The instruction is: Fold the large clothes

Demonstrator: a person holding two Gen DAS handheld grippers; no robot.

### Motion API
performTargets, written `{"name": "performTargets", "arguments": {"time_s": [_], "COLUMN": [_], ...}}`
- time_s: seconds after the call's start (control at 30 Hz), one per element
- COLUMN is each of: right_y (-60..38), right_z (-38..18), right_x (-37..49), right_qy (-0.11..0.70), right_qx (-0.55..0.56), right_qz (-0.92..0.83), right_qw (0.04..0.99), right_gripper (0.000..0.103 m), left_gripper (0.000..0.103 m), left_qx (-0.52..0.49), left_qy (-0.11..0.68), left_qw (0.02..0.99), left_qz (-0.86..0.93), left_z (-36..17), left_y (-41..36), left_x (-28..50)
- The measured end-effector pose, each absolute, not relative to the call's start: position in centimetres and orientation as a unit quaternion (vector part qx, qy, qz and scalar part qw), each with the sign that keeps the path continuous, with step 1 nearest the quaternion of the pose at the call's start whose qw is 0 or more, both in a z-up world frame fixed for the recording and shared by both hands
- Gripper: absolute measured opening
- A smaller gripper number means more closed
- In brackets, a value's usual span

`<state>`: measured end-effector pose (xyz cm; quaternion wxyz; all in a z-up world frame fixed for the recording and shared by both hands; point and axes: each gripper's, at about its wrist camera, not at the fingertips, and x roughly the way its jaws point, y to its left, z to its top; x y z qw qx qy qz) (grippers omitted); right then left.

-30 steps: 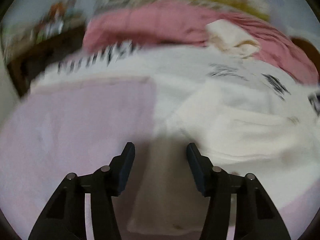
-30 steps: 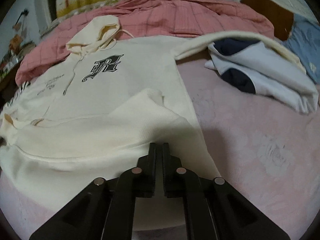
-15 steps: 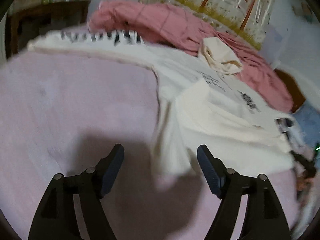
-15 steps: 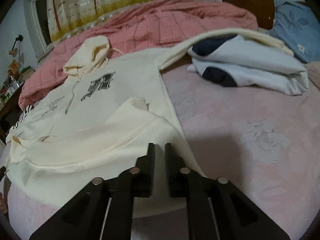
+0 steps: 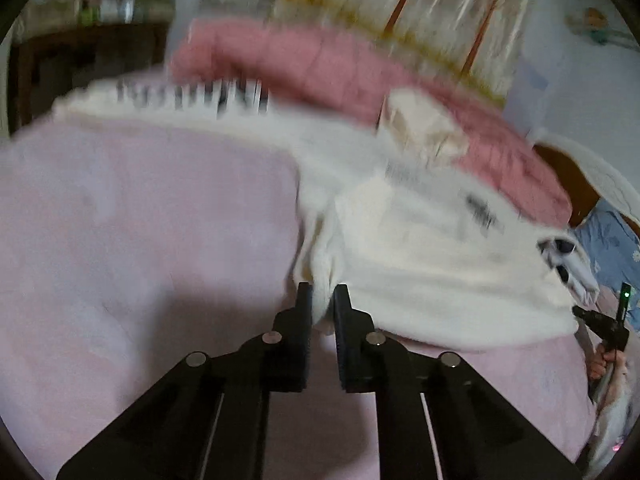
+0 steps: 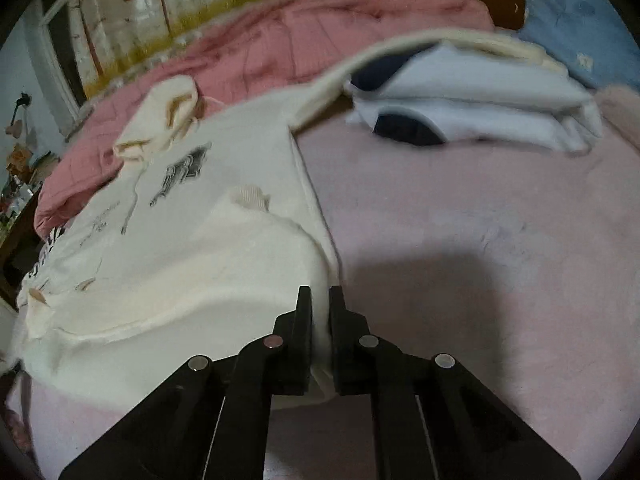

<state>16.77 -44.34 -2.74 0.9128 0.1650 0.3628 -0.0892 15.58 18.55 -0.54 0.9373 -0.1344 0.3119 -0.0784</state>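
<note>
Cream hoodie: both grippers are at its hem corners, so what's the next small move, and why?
Probably lift both corners together and carry the hem toward the hood. The left gripper and right gripper are closing with hem cloth of the cream hoodie between their pads; the body lies flat on the pink bed cover.

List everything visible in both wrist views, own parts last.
hoodie: 1, cream with black print, spread on the bed, hem nearest the cameras
bedsheet: 1, pale pink, under the hoodie
quilt: 1, pink, bunched behind the hoodie
folded clothes: 1 stack, white and navy, far right on the sheet
pillow: 1, blue, far right corner
left gripper: 1, black, jaws closing on the hoodie's hem
right gripper: 1, black, jaws closing on the hem
</note>
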Motion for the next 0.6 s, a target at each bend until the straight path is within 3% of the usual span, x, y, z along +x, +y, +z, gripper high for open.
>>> {"name": "performTargets", "arguments": {"time_s": [0.13,0.27,0.4,0.5,0.57,0.6], "right_y": [-43.2,-44.2,-44.7,-44.3,-43.6,-43.1], "right_z": [-0.2,-2.8,-3.3,-2.7,-1.8,-1.1], "right_x": [14.7,16.5,16.7,16.1,15.6,15.1], "right_qy": [0.299,0.371,0.382,0.365,0.344,0.328], "right_qx": [0.118,0.143,0.156,0.143,0.128,0.113], "right_qz": [-0.108,-0.121,-0.118,-0.12,-0.119,-0.121], "right_qw": [0.941,0.91,0.903,0.912,0.923,0.93], "right_gripper": [0.007,0.007,0.008,0.009,0.016,0.02], "left_gripper": [0.01,0.011,0.044,0.045,0.052,0.061], "left_qx": [-0.076,-0.095,-0.066,-0.035,-0.004,0.013], "left_qy": [0.293,0.394,0.384,0.324,0.266,0.246], "left_qw": [0.95,0.912,0.921,0.945,0.963,0.968], "left_qz": [-0.069,-0.059,-0.017,-0.039,-0.049,-0.05], "left_z": [0.0,-4.0,-3.6,-1.7,0.0,0.7], "left_y": [17.2,18.1,17.7,16.3,14.9,14.0], "left_x": [15.2,18.1,17.8,16.0,14.4,13.9]}}
